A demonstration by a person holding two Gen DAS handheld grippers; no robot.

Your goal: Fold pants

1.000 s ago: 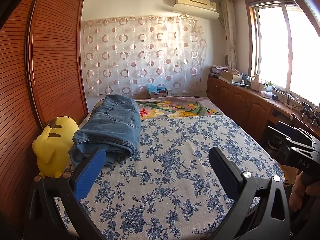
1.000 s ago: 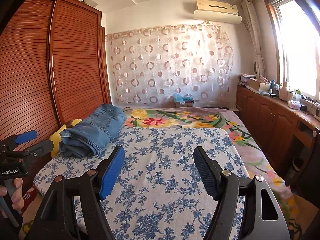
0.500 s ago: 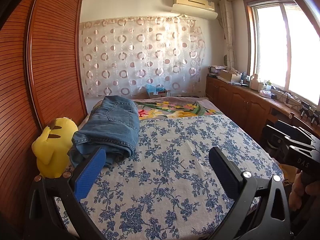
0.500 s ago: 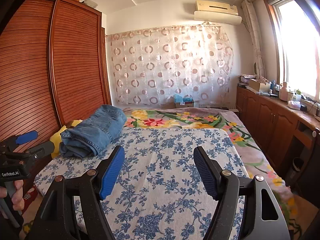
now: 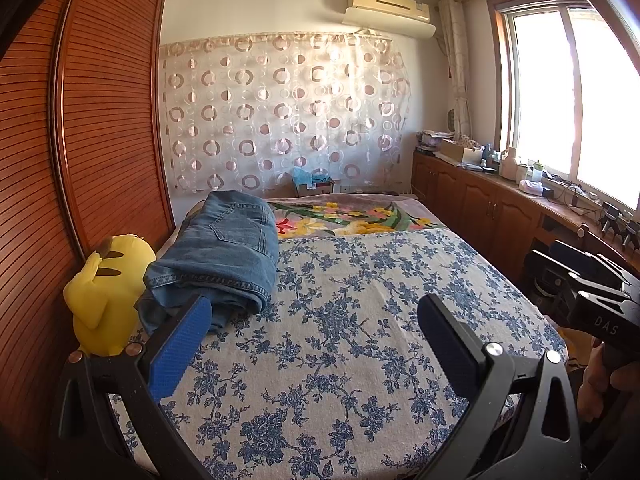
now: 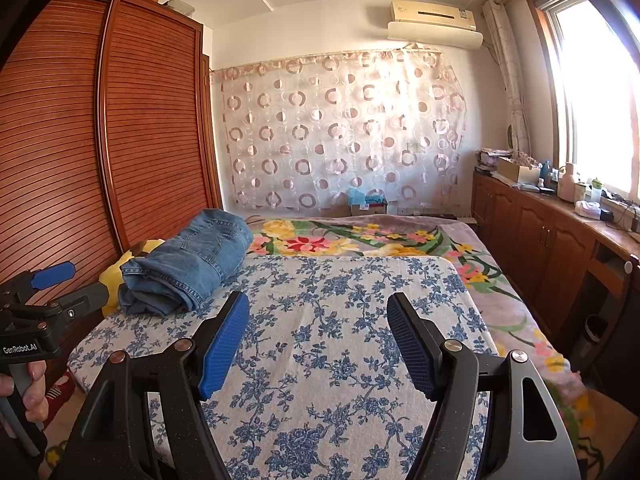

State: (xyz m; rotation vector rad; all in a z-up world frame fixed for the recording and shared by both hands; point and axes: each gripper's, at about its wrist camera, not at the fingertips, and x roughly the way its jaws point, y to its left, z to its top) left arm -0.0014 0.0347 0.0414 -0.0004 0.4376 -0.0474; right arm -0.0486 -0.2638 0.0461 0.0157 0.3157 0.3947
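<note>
Beyond left tool (image 5: 312, 336), folded jeans (image 5: 224, 256).

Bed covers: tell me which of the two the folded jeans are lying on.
The jeans lie on the blue-and-white floral cover, the nearer one. The other, a grey cover with big yellow and red flowers, lies beyond it toward the curtain.

Home bedroom: bed (image 5: 360, 360) ahead of the fingers, slatted wardrobe (image 5: 100, 140) to their left, wall air conditioner (image 5: 388, 4) above the curtain (image 5: 280, 112).
</note>
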